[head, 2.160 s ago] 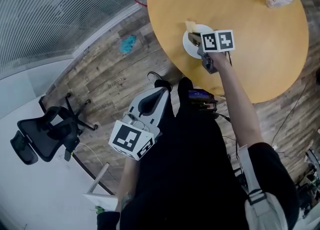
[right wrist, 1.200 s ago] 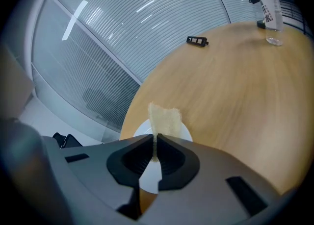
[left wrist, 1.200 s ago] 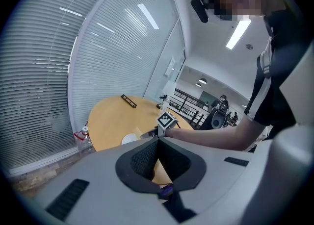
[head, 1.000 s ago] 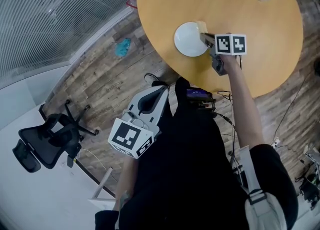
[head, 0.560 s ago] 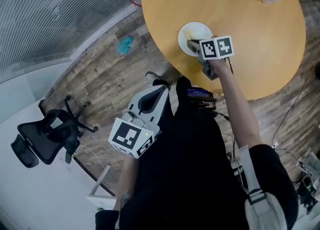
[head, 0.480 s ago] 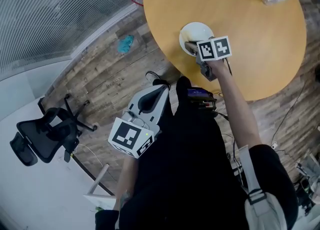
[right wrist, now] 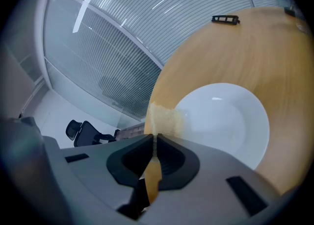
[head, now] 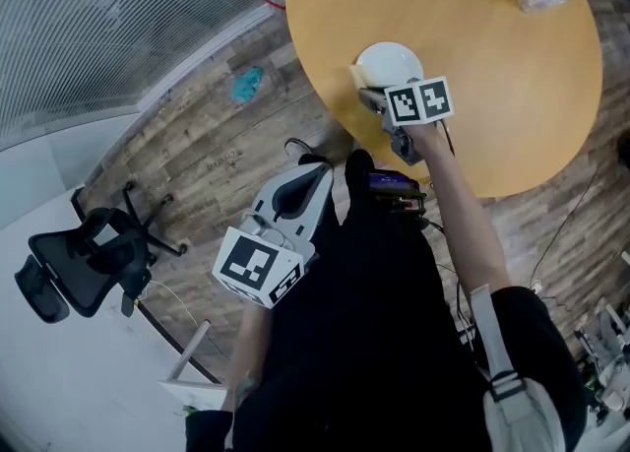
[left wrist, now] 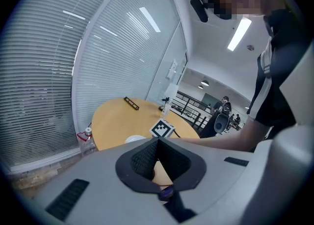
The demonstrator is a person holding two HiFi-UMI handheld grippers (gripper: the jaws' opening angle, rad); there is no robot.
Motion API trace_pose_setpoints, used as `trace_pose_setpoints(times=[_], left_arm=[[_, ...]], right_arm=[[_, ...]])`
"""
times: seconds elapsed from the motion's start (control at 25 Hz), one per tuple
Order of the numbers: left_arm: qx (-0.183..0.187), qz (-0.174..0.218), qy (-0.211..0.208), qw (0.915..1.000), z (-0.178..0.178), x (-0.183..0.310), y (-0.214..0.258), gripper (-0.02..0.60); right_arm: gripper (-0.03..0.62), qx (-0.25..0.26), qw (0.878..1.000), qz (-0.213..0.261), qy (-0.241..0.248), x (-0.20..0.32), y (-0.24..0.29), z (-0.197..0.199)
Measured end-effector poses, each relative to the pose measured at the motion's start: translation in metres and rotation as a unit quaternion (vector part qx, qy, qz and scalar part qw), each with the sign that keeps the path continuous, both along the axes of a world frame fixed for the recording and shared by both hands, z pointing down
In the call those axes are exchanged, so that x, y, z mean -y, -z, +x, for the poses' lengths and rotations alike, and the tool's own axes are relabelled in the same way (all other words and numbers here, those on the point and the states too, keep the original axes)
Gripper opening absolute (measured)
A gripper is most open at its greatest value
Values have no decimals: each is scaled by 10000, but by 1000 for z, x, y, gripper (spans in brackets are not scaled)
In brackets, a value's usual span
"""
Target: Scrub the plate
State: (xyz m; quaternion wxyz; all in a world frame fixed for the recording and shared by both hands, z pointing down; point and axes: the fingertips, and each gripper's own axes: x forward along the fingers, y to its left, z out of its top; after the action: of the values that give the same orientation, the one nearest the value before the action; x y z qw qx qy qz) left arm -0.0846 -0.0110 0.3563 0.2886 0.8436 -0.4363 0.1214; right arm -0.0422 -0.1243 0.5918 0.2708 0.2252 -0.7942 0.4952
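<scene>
At the plate [right wrist: 230, 121] rim by the table [right wrist: 255, 47] edge, right tool [right wrist: 155, 140] pinches sponge [right wrist: 164, 119].

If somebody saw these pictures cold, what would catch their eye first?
The white plate near the edge of the round wooden table, with the right tool pinching a yellow sponge at the plate's rim. Next, the left tool, which hangs idle with its jaws together, low by the person's side above the plank floor.
</scene>
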Motion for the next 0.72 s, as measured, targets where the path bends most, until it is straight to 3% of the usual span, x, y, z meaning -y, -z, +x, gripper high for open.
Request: trace_pose_setpoints(times=[0.52,0.72], left_arm=[[-95,29,-391,9992,20,6,-5,11],[-73,-10,-441,9990,24,9,-7,11]], right_arm=[[31,-142,9920,148,-1245,35,4,104],[31,-62,9885,148,-1501,44,6,115]])
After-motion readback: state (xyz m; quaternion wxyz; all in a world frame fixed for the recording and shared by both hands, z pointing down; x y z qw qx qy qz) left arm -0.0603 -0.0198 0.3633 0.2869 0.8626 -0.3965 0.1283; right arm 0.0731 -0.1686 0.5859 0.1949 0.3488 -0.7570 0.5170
